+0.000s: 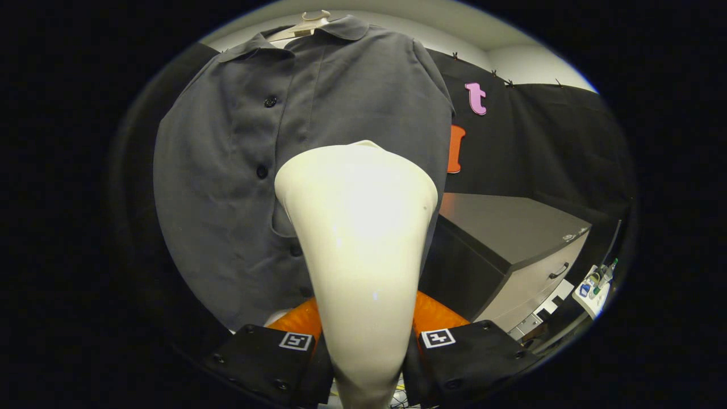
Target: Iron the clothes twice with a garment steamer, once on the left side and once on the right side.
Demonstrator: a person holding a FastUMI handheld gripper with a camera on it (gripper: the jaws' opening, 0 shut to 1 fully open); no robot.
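A dark grey button-up shirt (pixel 227 170) hangs on a pale hanger (pixel 309 23) straight ahead. My gripper (pixel 363 346) is shut on the cream-white garment steamer (pixel 358 227), both black fingers pressing on its narrow handle. The steamer widens upward from between the fingers, and its head sits over the shirt's right half, just right of the button placket. I cannot tell whether the head touches the cloth. The shirt's lower right part is hidden behind the steamer.
A dark-topped cabinet (pixel 511 233) with a pale drawer front stands to the right of the shirt, low down. Something orange (pixel 431 315) lies just beyond the fingers. A small white tray with bottles (pixel 596 284) sits farther right.
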